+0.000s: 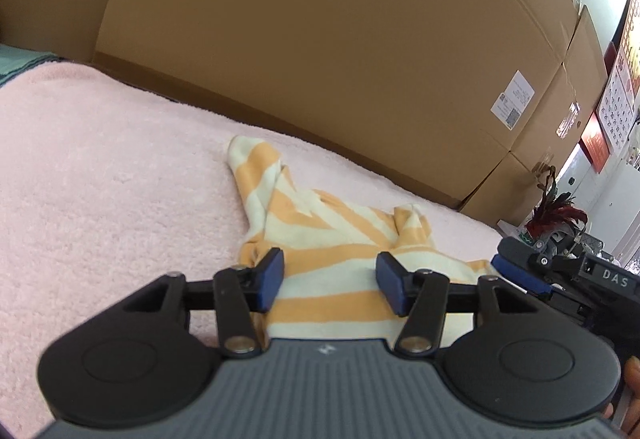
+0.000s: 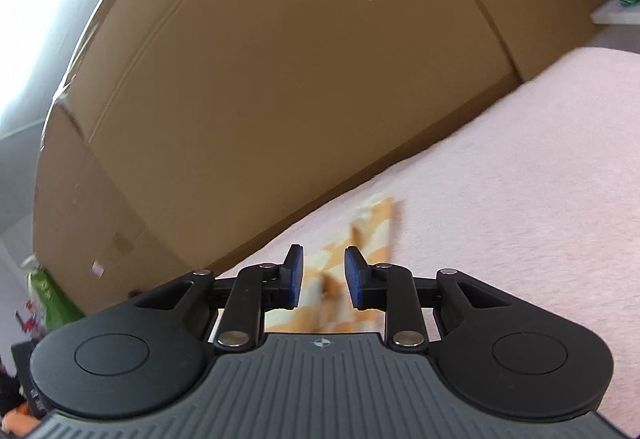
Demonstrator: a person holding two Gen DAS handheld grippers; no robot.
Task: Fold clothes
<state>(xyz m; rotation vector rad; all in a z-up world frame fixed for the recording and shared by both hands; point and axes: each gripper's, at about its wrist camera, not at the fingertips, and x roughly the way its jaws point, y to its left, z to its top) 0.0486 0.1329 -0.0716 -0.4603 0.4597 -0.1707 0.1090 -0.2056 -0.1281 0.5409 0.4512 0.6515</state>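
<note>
On the pink blanket [image 1: 100,167], just in front of the cardboard boxes [image 1: 320,39], we find the striped garment [image 1: 320,239] crumpled and unfolded, so we judge nearly all folding is left to do. Its long axis runs from us toward the boxes, one sleeve pointing away. The left hand-held gripper [image 1: 330,281] is spread over the near hem, gripping nothing; the right hand-held gripper [image 2: 322,277] stands narrowly parted above the cloth, pinching nothing we can see.
</note>
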